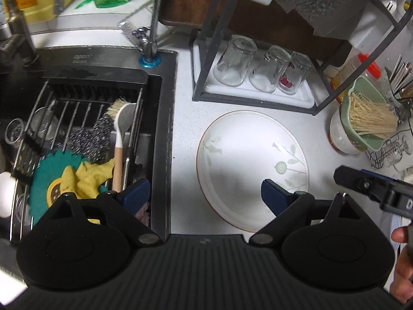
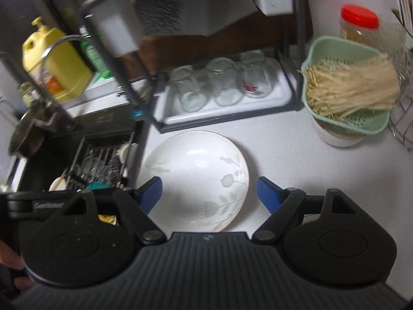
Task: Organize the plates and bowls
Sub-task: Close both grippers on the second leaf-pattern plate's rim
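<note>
Two grippers hang over a white counter point(image 1: 185, 98), both with fingers spread wide and holding nothing. Largest is the dark sink point(image 1: 165, 139) at the left of the left wrist view, its wire basket point(image 1: 85, 108) holding a scrub brush point(image 1: 121, 139) and cloths. At centre lies the leaf-patterned plate point(image 1: 245, 160), flat on the counter just beside the sink edge. Left gripper point(image 1: 206, 193) straddles that edge at lower centre; right gripper point(image 2: 209, 193) brackets the plate point(image 2: 196, 178). Upturned glasses point(image 1: 260, 67) stand above, a green colander point(image 2: 348, 87) at the right.
</note>
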A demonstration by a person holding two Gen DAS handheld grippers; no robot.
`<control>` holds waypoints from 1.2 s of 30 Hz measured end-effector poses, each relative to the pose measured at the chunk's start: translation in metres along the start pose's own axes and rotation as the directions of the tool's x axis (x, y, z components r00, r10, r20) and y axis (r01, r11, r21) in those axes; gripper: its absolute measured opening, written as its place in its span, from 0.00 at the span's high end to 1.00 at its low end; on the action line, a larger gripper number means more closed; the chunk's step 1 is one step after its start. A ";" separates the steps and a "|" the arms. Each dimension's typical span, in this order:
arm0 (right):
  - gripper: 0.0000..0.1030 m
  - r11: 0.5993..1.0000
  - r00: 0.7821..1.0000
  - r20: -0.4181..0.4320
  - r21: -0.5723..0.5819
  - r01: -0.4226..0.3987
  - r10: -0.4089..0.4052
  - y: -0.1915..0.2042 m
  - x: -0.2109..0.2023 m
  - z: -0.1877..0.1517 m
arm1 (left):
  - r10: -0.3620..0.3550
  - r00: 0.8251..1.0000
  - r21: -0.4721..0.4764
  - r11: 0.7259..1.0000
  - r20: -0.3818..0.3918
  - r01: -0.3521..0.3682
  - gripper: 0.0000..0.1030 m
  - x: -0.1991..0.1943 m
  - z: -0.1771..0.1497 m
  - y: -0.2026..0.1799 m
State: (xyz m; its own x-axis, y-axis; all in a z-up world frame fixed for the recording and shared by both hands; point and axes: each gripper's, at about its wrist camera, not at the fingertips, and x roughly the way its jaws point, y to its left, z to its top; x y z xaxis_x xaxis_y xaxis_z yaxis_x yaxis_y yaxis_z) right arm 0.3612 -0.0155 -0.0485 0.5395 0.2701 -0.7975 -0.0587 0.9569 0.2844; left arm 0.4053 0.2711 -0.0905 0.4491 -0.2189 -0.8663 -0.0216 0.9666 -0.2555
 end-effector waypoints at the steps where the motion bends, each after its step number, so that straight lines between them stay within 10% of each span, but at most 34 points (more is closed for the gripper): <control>1: 0.21 1.000 1.000 0.006 0.004 0.005 -0.005 -0.001 0.005 0.000 | -0.009 1.000 0.008 1.000 -0.007 0.009 0.08 0.006 0.003 0.002; 19: 0.34 0.987 0.992 -0.060 0.104 0.120 -0.114 -0.015 0.079 -0.001 | -0.138 0.986 0.035 0.989 -0.099 0.142 0.48 0.073 0.019 0.009; 27: 0.73 0.989 0.990 -0.081 0.084 0.122 -0.115 -0.022 0.095 -0.003 | -0.129 0.986 0.061 0.989 -0.107 0.136 0.52 0.082 0.016 0.006; 36: 0.82 0.989 0.992 -0.079 0.102 0.106 -0.098 -0.029 0.105 -0.005 | -0.131 0.983 0.083 0.986 -0.128 0.142 0.54 0.096 0.017 0.005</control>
State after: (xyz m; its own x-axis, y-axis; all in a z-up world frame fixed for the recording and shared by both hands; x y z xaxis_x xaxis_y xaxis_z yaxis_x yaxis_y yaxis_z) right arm 0.4154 -0.0146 -0.1429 0.4745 0.1822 -0.8612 0.0847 0.9644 0.2507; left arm 0.4637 0.2570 -0.1672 0.3303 -0.3587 -0.8731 0.1168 0.9334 -0.3393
